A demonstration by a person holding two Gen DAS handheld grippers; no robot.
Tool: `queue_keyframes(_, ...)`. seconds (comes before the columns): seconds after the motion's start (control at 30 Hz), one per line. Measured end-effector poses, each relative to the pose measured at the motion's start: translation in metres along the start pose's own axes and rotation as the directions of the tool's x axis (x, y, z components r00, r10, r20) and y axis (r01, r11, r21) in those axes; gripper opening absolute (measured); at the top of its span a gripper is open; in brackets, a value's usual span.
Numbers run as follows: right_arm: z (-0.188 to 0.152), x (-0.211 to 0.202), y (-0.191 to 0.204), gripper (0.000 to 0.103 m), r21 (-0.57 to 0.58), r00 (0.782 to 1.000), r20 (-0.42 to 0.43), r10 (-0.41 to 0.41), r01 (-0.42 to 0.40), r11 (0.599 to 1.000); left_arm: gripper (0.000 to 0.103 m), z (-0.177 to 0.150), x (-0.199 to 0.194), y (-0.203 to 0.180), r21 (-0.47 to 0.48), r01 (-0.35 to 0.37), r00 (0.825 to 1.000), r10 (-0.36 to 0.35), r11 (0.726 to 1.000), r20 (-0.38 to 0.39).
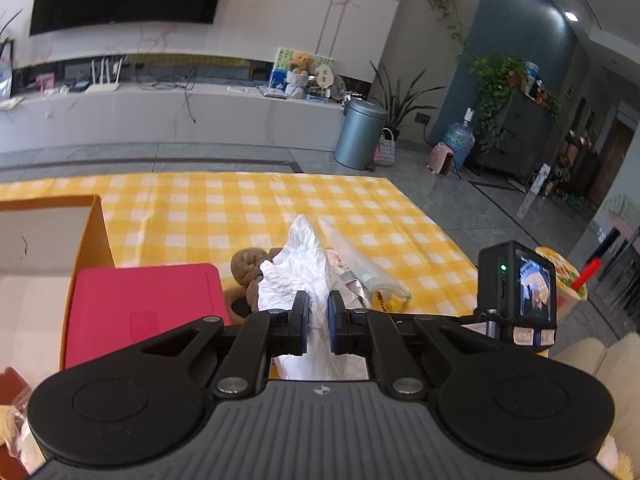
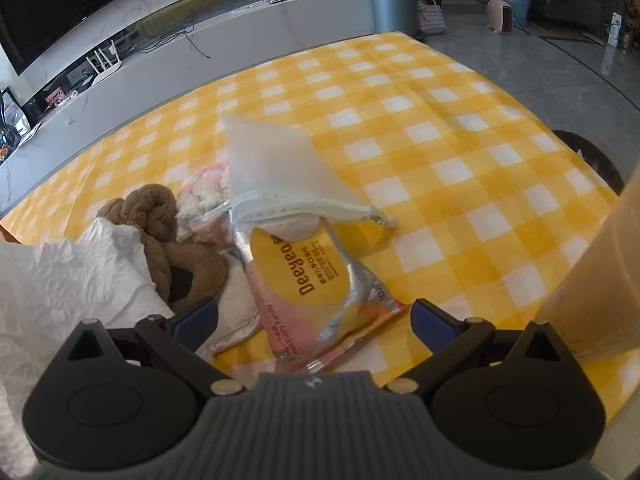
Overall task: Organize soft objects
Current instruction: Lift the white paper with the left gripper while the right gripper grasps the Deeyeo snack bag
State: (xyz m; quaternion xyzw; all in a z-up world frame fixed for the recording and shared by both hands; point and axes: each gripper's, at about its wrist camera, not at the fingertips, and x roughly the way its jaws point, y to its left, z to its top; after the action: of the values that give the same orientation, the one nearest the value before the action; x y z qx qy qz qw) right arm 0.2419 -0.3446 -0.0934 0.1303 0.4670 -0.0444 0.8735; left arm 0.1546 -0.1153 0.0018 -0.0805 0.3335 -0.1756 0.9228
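Left wrist view
Surface: a yellow-and-white checked tablecloth point(image 1: 248, 216) spreads ahead of me, a living room behind it.
My left gripper point(image 1: 318, 326): my jaws are pinched nearly together on a crumpled white paper tissue point(image 1: 298, 268), which fills the narrow gap between the pads.
Tissue axis: its long axis runs away from me, its tip pointing up and forward.
Neighbours: one brown knitted plush toy point(image 1: 248, 266) lies just left of the tissue; one flat pink-red lid point(image 1: 144, 312) sits in an orange-walled cardboard box point(image 1: 90, 236) at far left.

Right wrist view
Surface: the same checked cloth.
My right gripper point(image 2: 314, 320): my jaws stand wide apart, holding nothing; one yellow-and-pink foil snack packet point(image 2: 304, 276) lies between them, long axis pointing away.
Count: one translucent white plastic bag point(image 2: 276, 168) beyond the packet, one pink-and-white fluffy item point(image 2: 204, 188) beside the plush.
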Motion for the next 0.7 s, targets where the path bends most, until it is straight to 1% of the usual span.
queue_keyframes(0.13, 0.002, 0.006, -0.005, 0.100, 0.041, 1.000, -0.017, 0.008, -0.007, 0.999, 0.011, 0.003, 0.007, 0.006, -0.022, -0.011, 1.000, 0.011, 1.000, -0.007)
queue_keyframes(0.2, 0.004, 0.011, -0.008, 0.100, 0.056, 0.999, -0.026, 0.027, -0.025, 0.998, 0.011, 0.005, 0.010, 0.010, -0.028, -0.024, 1.000, 0.024, 0.999, -0.010)
queue_keyframes(0.27, 0.008, 0.017, -0.009, 0.100, 0.065, 0.999, -0.039, 0.019, -0.016, 0.998, 0.011, 0.007, 0.013, 0.013, -0.034, -0.031, 0.999, 0.031, 0.999, -0.020)
queue_keyframes(0.4, 0.008, 0.023, -0.004, 0.100, 0.018, 0.999, -0.041, -0.012, 0.013, 1.000, 0.011, 0.007, 0.013, 0.021, -0.061, -0.040, 0.999, 0.038, 0.997, -0.031)
queue_keyframes(0.43, 0.008, 0.024, -0.002, 0.091, -0.004, 0.999, -0.040, -0.018, 0.018, 1.000, 0.011, 0.007, 0.011, 0.022, -0.064, -0.039, 0.999, 0.038, 0.997, -0.030)
queue_keyframes(0.47, 0.007, 0.023, 0.001, 0.081, -0.032, 0.999, -0.034, -0.041, 0.040, 0.999, 0.011, 0.007, 0.009, 0.023, -0.064, -0.037, 0.999, 0.035, 0.997, -0.030)
queue_keyframes(0.5, 0.006, 0.021, 0.003, 0.078, -0.064, 0.998, -0.025, -0.062, 0.060, 0.996, 0.011, 0.008, 0.007, 0.023, -0.063, -0.034, 0.999, 0.032, 0.997, -0.031)
queue_keyframes(0.53, 0.005, 0.017, 0.005, 0.067, -0.086, 0.998, -0.017, -0.057, 0.056, 0.995, 0.011, 0.009, 0.005, 0.023, -0.062, -0.030, 0.999, 0.028, 0.998, -0.032)
queue_keyframes(0.57, 0.005, 0.012, 0.006, 0.055, -0.102, 0.999, -0.007, -0.033, 0.032, 0.994, 0.011, 0.010, 0.003, 0.023, -0.057, -0.025, 0.999, 0.024, 0.998, -0.032)
queue_keyframes(0.63, 0.005, 0.004, 0.006, 0.044, -0.093, 1.000, 0.005, -0.029, 0.030, 0.995, 0.011, 0.012, -0.002, 0.020, -0.038, -0.021, 0.999, 0.020, 0.999, -0.029)
queue_keyframes(0.67, 0.005, 0.001, 0.004, 0.035, -0.088, 1.000, 0.008, -0.023, 0.024, 0.996, 0.011, 0.013, -0.004, 0.018, -0.030, -0.021, 0.999, 0.021, 0.999, -0.025)
queue_keyframes(0.7, 0.005, -0.001, 0.003, 0.031, -0.088, 1.000, 0.013, -0.004, 0.005, 0.996, 0.011, 0.014, -0.007, 0.017, -0.023, -0.022, 1.000, 0.022, 0.999, -0.022)
